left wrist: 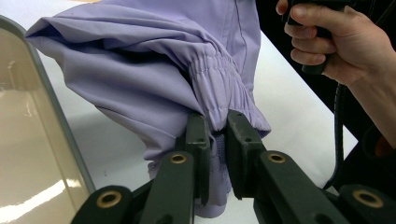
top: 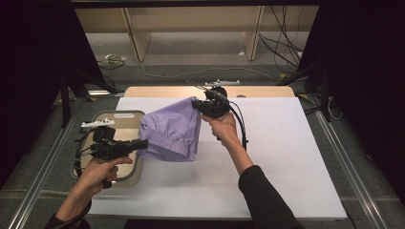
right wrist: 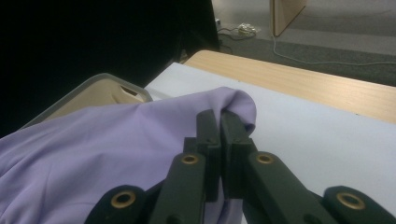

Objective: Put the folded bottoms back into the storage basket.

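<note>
A lilac garment (top: 173, 130) with an elastic waistband hangs above the white table sheet (top: 277, 143), stretched between both grippers. My left gripper (top: 143, 144) is shut on the gathered waistband (left wrist: 219, 100) at the garment's near left edge. My right gripper (top: 197, 106) is shut on a fold of the cloth (right wrist: 240, 103) at its far right corner. In the left gripper view the garment (left wrist: 140, 70) droops in folds, and the other hand (left wrist: 336, 42) grasps its handle at the upper right. In the right gripper view the fabric (right wrist: 93, 154) spreads away to the lower left.
A beige tray with a grey rim (top: 125, 115) lies at the left edge of the sheet, partly under my left hand. A wooden tabletop strip (top: 157, 90) runs behind the sheet. Cables and shelving legs sit on the floor beyond.
</note>
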The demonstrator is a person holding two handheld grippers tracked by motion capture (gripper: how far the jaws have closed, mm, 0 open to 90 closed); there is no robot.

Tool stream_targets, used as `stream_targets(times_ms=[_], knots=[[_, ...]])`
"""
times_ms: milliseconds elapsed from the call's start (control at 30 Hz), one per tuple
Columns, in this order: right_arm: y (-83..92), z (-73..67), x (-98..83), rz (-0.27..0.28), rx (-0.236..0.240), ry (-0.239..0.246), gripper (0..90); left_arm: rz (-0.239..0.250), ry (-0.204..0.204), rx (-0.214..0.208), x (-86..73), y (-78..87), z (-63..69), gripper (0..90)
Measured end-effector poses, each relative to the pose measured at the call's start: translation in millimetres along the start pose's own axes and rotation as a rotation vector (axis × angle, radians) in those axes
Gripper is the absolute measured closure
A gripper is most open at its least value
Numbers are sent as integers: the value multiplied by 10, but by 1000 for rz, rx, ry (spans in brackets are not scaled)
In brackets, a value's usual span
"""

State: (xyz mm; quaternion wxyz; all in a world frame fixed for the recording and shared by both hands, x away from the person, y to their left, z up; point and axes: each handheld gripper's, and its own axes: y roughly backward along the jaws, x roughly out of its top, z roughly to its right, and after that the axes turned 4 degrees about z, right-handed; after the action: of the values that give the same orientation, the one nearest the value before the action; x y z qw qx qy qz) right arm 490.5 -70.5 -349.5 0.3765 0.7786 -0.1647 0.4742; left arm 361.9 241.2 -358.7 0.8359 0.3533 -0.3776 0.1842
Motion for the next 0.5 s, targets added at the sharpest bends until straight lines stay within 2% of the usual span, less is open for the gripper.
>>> stream_targets(times_ms=[500], knots=[[-154,-111,77,-10,22,-3,885,23,14,15,40,160,-116,802]])
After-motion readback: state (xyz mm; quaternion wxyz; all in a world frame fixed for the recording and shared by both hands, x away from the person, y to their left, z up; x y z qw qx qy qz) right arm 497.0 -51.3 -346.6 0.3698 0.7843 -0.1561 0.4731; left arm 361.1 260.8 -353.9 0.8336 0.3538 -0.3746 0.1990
